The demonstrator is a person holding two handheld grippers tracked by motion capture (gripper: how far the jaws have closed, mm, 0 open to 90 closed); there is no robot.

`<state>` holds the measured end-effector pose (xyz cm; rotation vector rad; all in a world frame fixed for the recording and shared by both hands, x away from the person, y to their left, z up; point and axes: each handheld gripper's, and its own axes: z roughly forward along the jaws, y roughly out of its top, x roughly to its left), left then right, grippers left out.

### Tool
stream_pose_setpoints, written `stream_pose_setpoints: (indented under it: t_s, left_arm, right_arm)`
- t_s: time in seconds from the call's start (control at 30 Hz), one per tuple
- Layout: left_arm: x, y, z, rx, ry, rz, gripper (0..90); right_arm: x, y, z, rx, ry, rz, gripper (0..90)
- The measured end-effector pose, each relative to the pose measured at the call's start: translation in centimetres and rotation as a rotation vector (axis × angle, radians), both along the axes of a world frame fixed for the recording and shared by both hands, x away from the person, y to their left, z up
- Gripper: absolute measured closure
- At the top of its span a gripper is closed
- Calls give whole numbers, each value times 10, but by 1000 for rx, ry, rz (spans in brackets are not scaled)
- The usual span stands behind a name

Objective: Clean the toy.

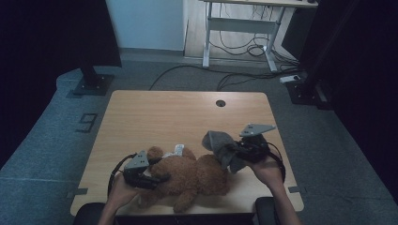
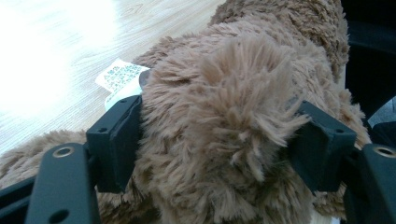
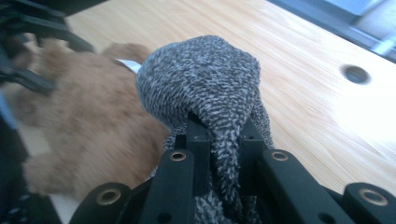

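Observation:
A brown plush teddy bear [image 1: 195, 176] lies near the front edge of the wooden table [image 1: 164, 112], with a white label [image 1: 179, 149] at its far side. My left gripper [image 1: 159, 178] is at the bear's left end. In the left gripper view its pads press into both sides of a furry limb of the bear [image 2: 233, 107], and the label [image 2: 119, 77] lies beyond. My right gripper [image 1: 237, 152] hovers above the bear's right side, shut on a grey knitted cloth [image 1: 219, 144]. In the right gripper view the cloth [image 3: 201, 79] bulges over the nearly closed jaws, with the bear [image 3: 84, 116] below left.
A round cable hole [image 1: 220, 103] sits near the table's far edge. Bare tabletop stretches behind the bear. Beyond the table are a black stand base [image 1: 94, 84] at the left, floor cables [image 1: 234, 77], and a white desk frame [image 1: 244, 28].

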<state>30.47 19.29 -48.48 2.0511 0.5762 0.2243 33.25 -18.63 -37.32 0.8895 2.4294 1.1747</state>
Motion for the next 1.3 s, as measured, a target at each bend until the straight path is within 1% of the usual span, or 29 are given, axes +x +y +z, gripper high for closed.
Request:
stream_pose_setpoints:
  t_s: [0.1,0.2,0.3,0.37,0.5,0.67,0.83,0.9,0.97,1.07,1.17,1.23,1.3]
  left_arm:
    - [-1,0,0,2,0,-2,271]
    - [-2,0,-1,3,-2,-1,288]
    - [-2,0,-2,6,-6,-1,297]
    - [-2,0,-3,5,-6,-1,303]
    - [-2,0,-4,-1,-6,-1,308]
    - [-2,1,-5,-6,-4,-2,308]
    - [-2,1,-6,-9,-6,-1,307]
    - [-2,1,-6,-12,-6,1,307]
    - [-2,1,-6,-14,-3,1,307]
    - [-2,2,-7,-17,1,1,307]
    - [-1,2,-7,-20,5,2,307]
    - [-1,2,-7,-19,5,3,307]
    - [-2,2,-7,-20,5,3,307]
  right_arm:
    - [7,25,-5,-18,23,69,799]
    - [13,47,-20,-50,68,127,798]
    - [20,58,-38,-69,115,156,798]
    - [24,59,-46,-64,137,148,797]
    - [36,52,-52,-50,161,120,796]
    - [51,44,-66,-64,195,77,796]
    - [63,33,-84,-86,229,29,795]
    - [66,27,-91,-111,236,2,795]
    - [68,19,-100,-125,253,-21,795]
    - [68,6,-108,-146,265,-62,795]
    - [63,-8,-108,-151,259,-90,794]
    - [57,-15,-100,-139,238,-101,794]
    - [49,-19,-86,-125,207,-100,793]
